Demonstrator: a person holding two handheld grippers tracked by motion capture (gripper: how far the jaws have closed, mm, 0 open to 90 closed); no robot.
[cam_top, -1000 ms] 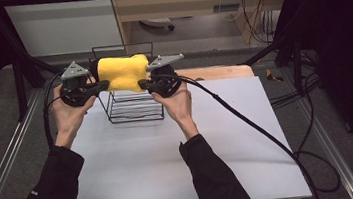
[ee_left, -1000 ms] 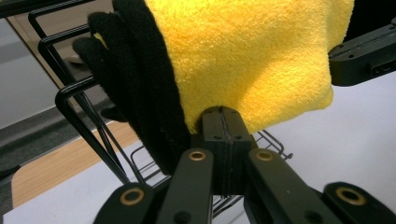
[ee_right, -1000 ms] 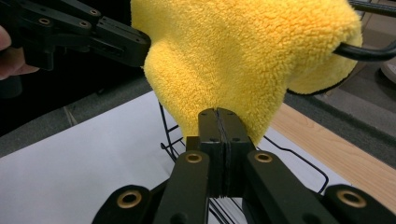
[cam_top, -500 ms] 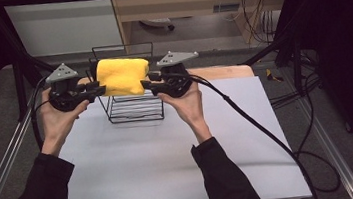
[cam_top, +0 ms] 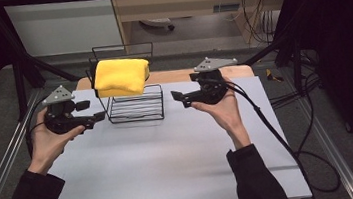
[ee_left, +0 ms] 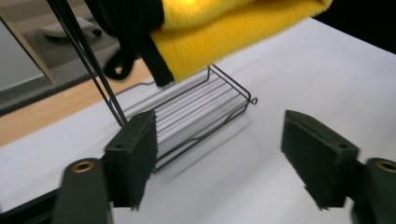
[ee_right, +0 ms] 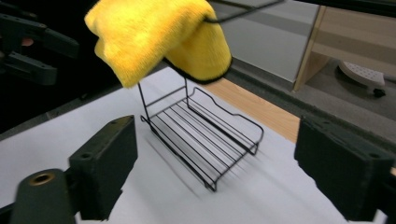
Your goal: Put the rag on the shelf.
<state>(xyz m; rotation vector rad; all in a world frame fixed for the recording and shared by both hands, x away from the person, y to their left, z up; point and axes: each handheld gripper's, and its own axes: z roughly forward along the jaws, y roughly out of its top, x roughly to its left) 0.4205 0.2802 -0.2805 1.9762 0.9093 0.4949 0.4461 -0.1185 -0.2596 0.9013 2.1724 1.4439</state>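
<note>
Two grippers, left [cam_top: 95, 117] and right [cam_top: 178, 99], flanked the rack [cam_top: 135, 104] near the desk's [cam_top: 172, 165] far edge, jaws just opened wide, nothing between them. The yellow cloth [cam_top: 120, 75] lay draped over the rack's top. The left gripper view showed the cloth's black trim.

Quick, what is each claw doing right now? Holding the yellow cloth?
Left gripper: open, holding nothing, jaws just opened.
Right gripper: open, holding nothing, jaws just opened.
Yellow cloth hangs on the wire rack.
</note>
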